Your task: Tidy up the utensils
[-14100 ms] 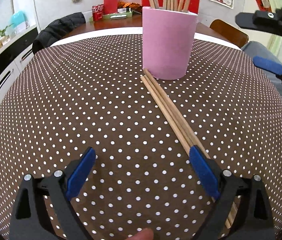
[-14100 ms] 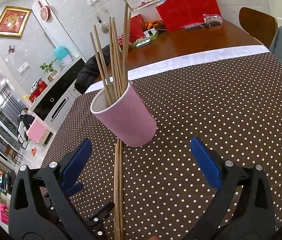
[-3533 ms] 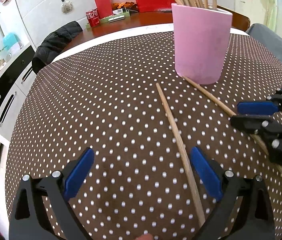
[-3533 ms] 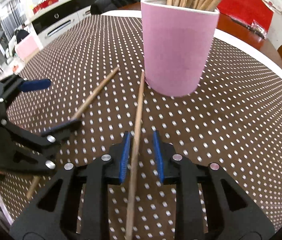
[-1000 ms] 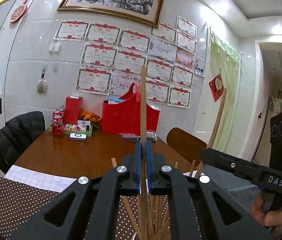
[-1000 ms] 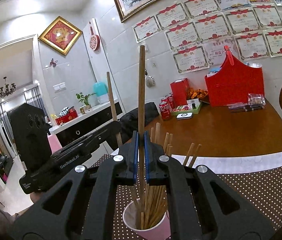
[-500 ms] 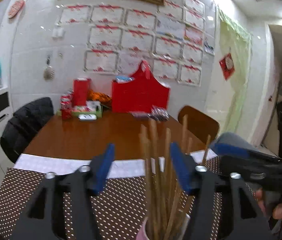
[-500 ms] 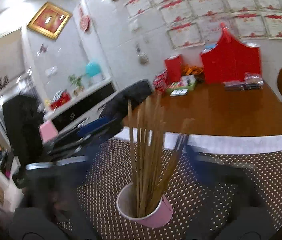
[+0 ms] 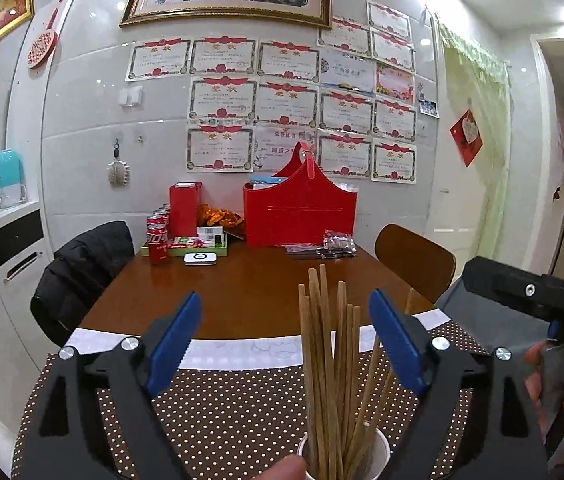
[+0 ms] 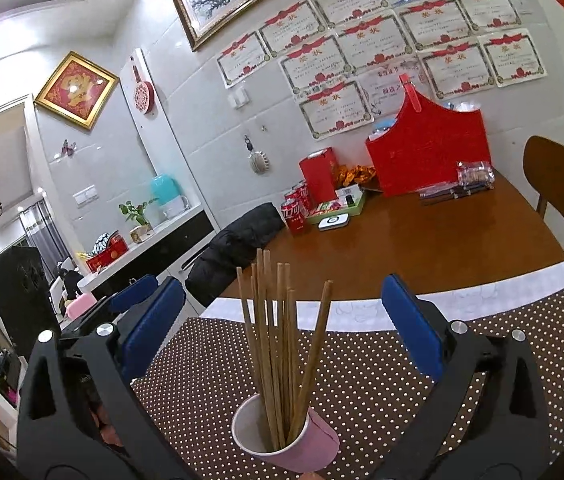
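Note:
Several wooden chopsticks stand upright in the pink cup on the dotted tablecloth. In the left wrist view only the cup's white rim shows at the bottom edge. My left gripper hovers above the cup with its jaws opening; the blue pads touch no stick. My right gripper is wide open over the same cup, and the chopsticks rise loose between its pads. Each gripper shows at the edge of the other's view: the right gripper, the left gripper.
Beyond the cloth is bare brown table with a red bag, soda cans and a tray by the wall. A black jacket hangs on a chair at left; a wooden chair is at right. A hand holds the right gripper.
A second ago each gripper was shut on one upright chopstick above the cup. Both have since opened, and those chopsticks now stand in the cup with the others.

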Tool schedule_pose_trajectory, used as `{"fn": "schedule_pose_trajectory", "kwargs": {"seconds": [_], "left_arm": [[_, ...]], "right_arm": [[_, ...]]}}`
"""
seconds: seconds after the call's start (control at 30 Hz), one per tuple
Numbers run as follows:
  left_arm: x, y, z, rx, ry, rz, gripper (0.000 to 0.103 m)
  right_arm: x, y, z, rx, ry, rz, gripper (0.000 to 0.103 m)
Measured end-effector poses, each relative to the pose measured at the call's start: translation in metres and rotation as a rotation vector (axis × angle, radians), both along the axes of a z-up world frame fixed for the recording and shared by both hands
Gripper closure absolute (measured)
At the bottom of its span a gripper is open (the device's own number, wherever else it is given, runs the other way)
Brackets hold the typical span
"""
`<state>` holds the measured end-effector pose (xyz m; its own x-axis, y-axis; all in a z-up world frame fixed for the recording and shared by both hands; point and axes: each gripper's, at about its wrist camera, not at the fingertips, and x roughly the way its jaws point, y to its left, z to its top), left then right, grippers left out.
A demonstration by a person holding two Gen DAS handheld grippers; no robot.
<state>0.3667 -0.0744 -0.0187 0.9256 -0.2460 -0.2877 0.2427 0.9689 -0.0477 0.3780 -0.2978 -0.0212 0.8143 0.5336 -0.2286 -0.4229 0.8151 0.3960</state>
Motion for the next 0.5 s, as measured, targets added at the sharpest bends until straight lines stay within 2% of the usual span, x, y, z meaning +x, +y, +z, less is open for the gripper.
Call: {"fn": "schedule_pose_trajectory", "kwargs": {"seconds": [0.2, 0.27, 0.37, 0.5], "left_arm": [[-0.026, -0.006, 0.011, 0.002, -0.003, 0.013, 0.019], [-0.036, -0.007, 0.012, 0.027, 0.007, 0.019, 0.019], [-0.056, -0.001, 0.015, 0.079, 0.009, 0.058, 0.019], [-0.083, 0.013, 0.018, 0.066, 0.033, 0.088, 0.019]], "right_arm": [[-0.021, 0.0, 0.018, -0.008, -0.041, -0.029, 0.006], [-0.033, 0.0, 0.023, -0.001, -0.054, -0.046, 0.006], [-0.05, 0.004, 0.027, -0.006, -0.042, -0.06, 0.006], [-0.076, 0.01, 0.026, -0.035, -0.011, -0.091, 0.006]]}}
